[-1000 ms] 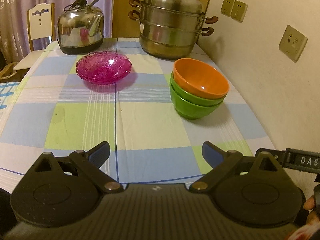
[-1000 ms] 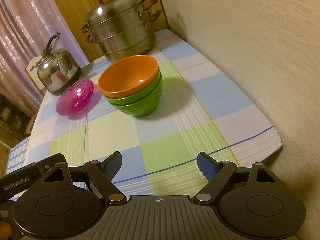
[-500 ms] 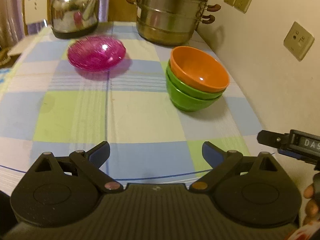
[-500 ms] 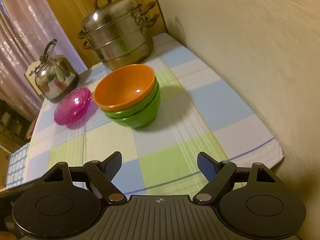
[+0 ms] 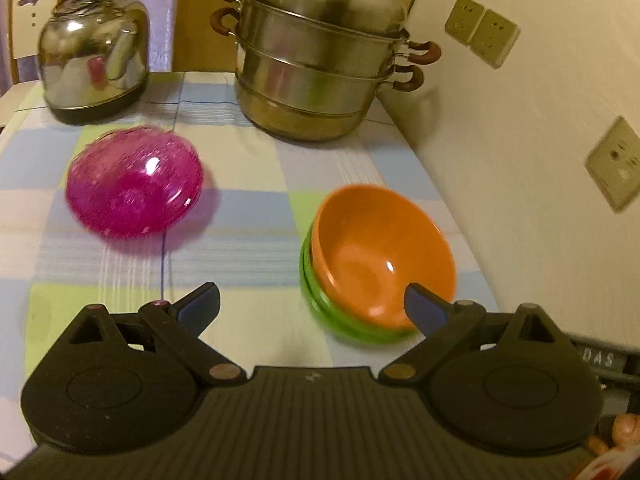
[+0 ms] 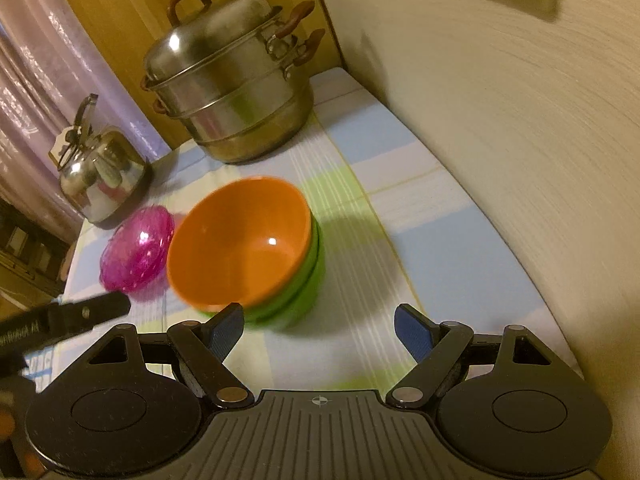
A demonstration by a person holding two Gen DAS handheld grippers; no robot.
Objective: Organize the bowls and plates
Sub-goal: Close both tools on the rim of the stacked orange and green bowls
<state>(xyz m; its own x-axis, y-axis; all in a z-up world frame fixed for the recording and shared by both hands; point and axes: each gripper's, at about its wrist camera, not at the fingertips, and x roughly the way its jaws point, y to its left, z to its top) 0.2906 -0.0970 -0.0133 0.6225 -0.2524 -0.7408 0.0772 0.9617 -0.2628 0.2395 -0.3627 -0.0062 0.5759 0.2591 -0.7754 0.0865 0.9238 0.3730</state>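
Note:
An orange bowl (image 5: 372,256) (image 6: 244,240) sits nested on top of green bowls (image 5: 352,326) (image 6: 302,292) on a checked tablecloth (image 5: 248,276), near the wall. A pink glass bowl (image 5: 134,184) (image 6: 138,252) stands to their left. My left gripper (image 5: 312,306) is open and empty; its right fingertip (image 5: 424,308) overlaps the orange bowl's near rim in the picture. My right gripper (image 6: 320,330) is also open and empty, just in front of the bowl stack, with its left fingertip (image 6: 226,330) by the stack's near edge.
A steel steamer pot (image 5: 320,60) (image 6: 236,88) and a steel kettle (image 5: 94,60) (image 6: 100,172) stand at the back of the table. A wall with sockets (image 5: 482,34) runs close along the right. A white chair (image 5: 28,24) is behind the kettle.
Both grippers have come forward toward the bowls, which now look larger and closer. Both stay open. The bowls themselves have not moved.

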